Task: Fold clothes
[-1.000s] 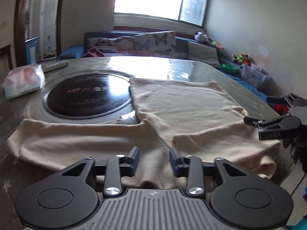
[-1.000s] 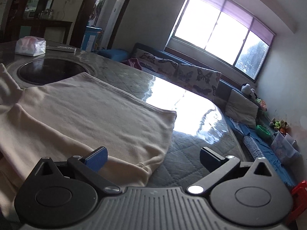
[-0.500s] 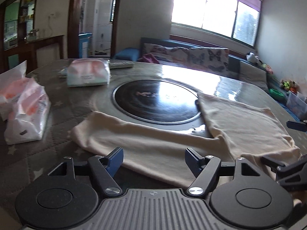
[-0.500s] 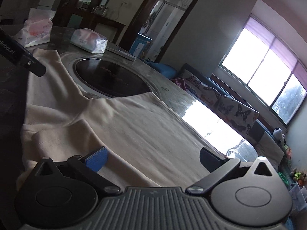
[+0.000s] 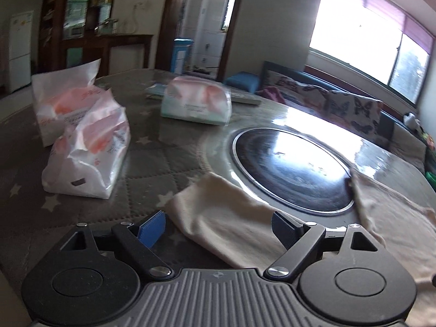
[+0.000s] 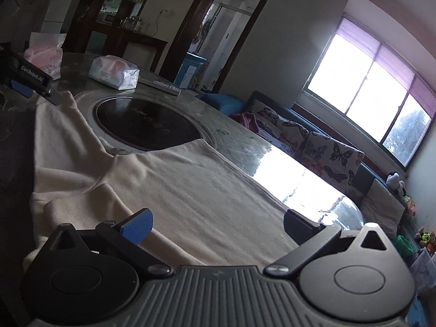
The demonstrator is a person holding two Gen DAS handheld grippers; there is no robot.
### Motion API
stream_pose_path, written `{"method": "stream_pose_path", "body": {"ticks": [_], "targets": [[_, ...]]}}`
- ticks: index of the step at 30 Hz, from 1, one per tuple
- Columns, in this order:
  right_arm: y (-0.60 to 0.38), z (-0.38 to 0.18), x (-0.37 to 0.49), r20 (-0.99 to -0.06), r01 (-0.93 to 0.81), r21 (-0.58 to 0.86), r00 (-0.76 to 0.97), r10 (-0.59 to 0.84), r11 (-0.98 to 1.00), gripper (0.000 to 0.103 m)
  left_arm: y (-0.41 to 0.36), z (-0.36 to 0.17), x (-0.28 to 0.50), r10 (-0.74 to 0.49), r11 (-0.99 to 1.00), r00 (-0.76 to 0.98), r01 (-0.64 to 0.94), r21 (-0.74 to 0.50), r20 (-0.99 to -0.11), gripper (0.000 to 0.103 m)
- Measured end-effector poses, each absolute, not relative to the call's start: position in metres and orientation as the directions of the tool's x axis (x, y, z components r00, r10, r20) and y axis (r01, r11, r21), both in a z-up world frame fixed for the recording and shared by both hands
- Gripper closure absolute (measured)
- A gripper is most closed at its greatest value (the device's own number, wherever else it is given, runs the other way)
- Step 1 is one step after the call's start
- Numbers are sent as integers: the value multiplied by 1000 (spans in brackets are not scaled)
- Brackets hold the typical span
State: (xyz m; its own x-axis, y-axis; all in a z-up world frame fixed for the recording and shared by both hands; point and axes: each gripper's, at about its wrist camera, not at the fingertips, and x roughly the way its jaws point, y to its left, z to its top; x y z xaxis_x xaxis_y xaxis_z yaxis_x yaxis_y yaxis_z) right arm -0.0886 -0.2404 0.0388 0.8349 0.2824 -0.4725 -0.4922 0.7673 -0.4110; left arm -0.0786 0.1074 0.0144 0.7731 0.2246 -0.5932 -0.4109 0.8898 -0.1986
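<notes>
The left gripper (image 5: 218, 226), jaws opening, frames the cream knit garment's (image 5: 231, 223) sleeve at twelve o'clock; the right gripper (image 6: 218, 224) hangs released. A shallow pinch could drop the sleeve.

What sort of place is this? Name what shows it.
Most likely a home living and dining room: a sofa with butterfly cushions under the window, a round dining table with a dark glass centre, and a fridge beyond.
</notes>
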Motion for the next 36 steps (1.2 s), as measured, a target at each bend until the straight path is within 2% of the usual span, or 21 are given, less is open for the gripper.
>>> {"method": "stream_pose_path", "body": {"ticks": [8, 11, 13, 16, 21, 25, 30, 36], "targets": [[-266, 39, -80, -570, -519, -200, 752, 332, 831, 0, 117, 10, -71, 285, 864, 747, -472, -176, -600, 51], [-269, 34, -79, -601, -526, -119, 713, 360, 842, 0, 118, 9, -69, 308, 861, 739, -484, -154, -599, 69], [-274, 30, -75, -636, -530, -14, 659, 401, 848, 0, 120, 8, -69, 312, 861, 739, -486, -152, -597, 81], [-283, 24, -68, -665, -507, 132, 591, 455, 852, 0, 124, 7, -70, 289, 862, 748, -475, -177, -597, 91], [-297, 20, -64, -626, -433, 288, 590, 510, 854, 0, 123, 15, -73, 219, 867, 786, -428, -255, -578, 92], [-314, 18, -60, -573, -357, 435, 599, 559, 827, 0, 109, 33, -77, 118, 890, 849, -321, -324, -515, 93], [-324, 19, -55, -554, -387, 480, 562, 614, 787, 0, 75, 59, -77, -29, 918, 898, -150, -367, -440, 93], [-344, 23, -44, -494, -333, 623, 534, 686, 708, 0, 26, 79, -74, -217, 919, 890, 49, -391, -400, 93]]}}
